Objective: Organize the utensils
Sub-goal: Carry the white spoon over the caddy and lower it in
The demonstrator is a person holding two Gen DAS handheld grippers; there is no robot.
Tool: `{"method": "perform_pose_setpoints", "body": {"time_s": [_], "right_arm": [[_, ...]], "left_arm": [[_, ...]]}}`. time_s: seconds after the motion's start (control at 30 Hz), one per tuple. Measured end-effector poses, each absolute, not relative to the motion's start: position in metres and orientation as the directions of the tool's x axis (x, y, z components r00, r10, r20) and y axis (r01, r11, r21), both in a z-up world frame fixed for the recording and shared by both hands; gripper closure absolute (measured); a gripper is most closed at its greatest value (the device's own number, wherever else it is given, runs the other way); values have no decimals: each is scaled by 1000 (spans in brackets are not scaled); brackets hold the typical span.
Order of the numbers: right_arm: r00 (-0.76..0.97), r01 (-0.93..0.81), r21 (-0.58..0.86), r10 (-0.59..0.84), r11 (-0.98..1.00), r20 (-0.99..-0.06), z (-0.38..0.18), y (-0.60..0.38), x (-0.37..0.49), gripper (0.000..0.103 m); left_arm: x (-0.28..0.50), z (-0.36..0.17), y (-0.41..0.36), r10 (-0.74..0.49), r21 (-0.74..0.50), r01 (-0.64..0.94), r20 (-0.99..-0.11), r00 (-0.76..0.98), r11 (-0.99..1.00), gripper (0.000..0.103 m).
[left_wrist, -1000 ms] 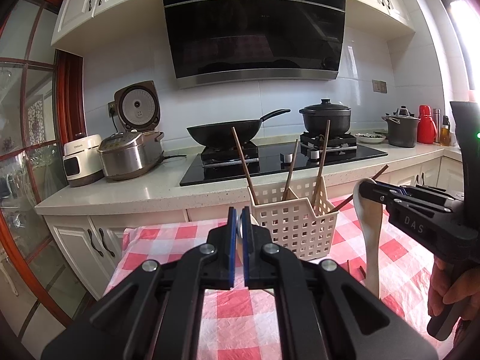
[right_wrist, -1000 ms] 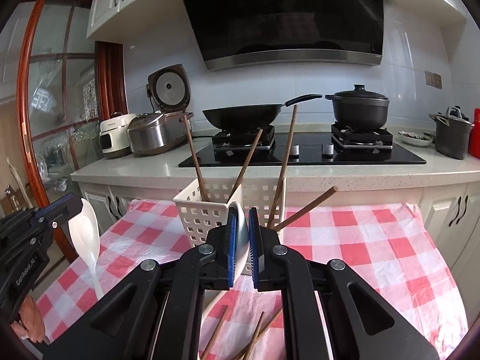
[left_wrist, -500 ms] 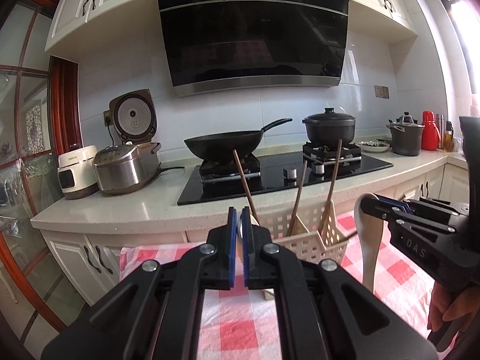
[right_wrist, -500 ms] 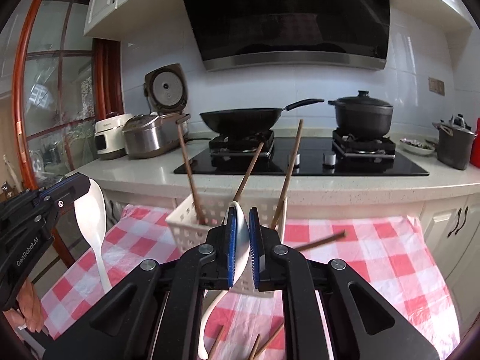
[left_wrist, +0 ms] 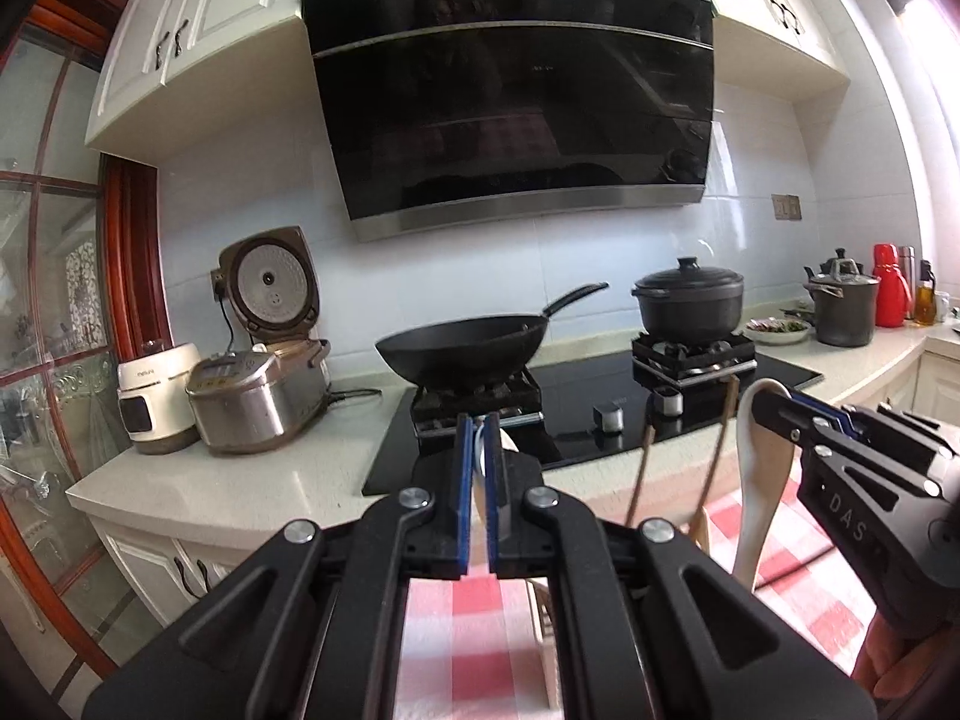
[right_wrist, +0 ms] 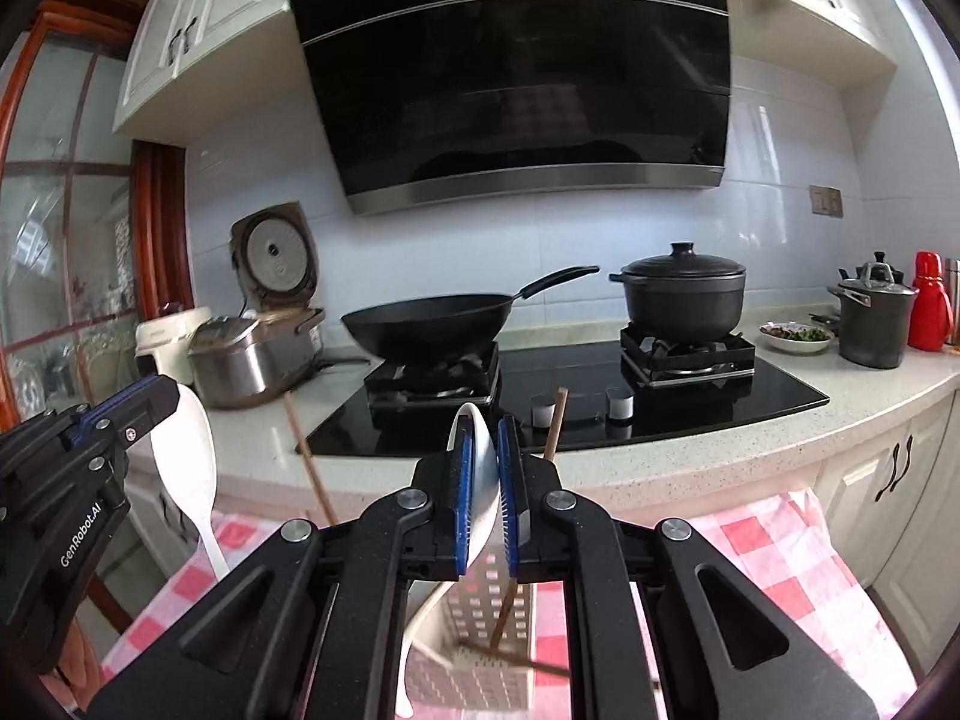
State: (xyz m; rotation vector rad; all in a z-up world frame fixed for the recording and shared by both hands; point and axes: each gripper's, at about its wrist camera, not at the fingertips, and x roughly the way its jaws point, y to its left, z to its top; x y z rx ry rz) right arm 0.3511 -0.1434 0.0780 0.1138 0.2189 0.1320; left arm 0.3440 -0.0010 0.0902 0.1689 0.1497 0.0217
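My left gripper point(left_wrist: 478, 441) is clamping a white spoon point(right_wrist: 183, 450) by its bowl, blue pads pressed tight on it; from my right camera that spoon is hanging at nine o'clock, handle trailing down toward the red-checked tablecloth point(right_wrist: 798, 558). My right gripper point(right_wrist: 482, 462) is pinching a second white spoon point(right_wrist: 480, 480) the same way, jaws nearly shut with the bowl rising between the pads and the handle dropping toward six o'clock; my left camera is catching it at three o'clock point(left_wrist: 759, 468).

The white slotted basket point(right_wrist: 480, 648) is sitting on the cloth below my right jaws, at six o'clock, with wooden chopsticks point(right_wrist: 555, 426) leaning up out of it past my fingers; another stick point(right_wrist: 309, 462) is tilting toward ten o'clock.

Beyond, at twelve o'clock, the black wok point(right_wrist: 429, 324) and the lidded pot point(right_wrist: 684, 297) are resting on the hob.
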Motion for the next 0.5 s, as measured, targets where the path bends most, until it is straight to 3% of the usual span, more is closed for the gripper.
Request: {"method": "perform_pose_setpoints", "body": {"time_s": [0.5], "right_arm": [[974, -12, 102, 35, 995, -225, 60, -140, 405, 93]], "left_arm": [[404, 74, 1, 103, 135, -86, -123, 987, 987, 99]]}}
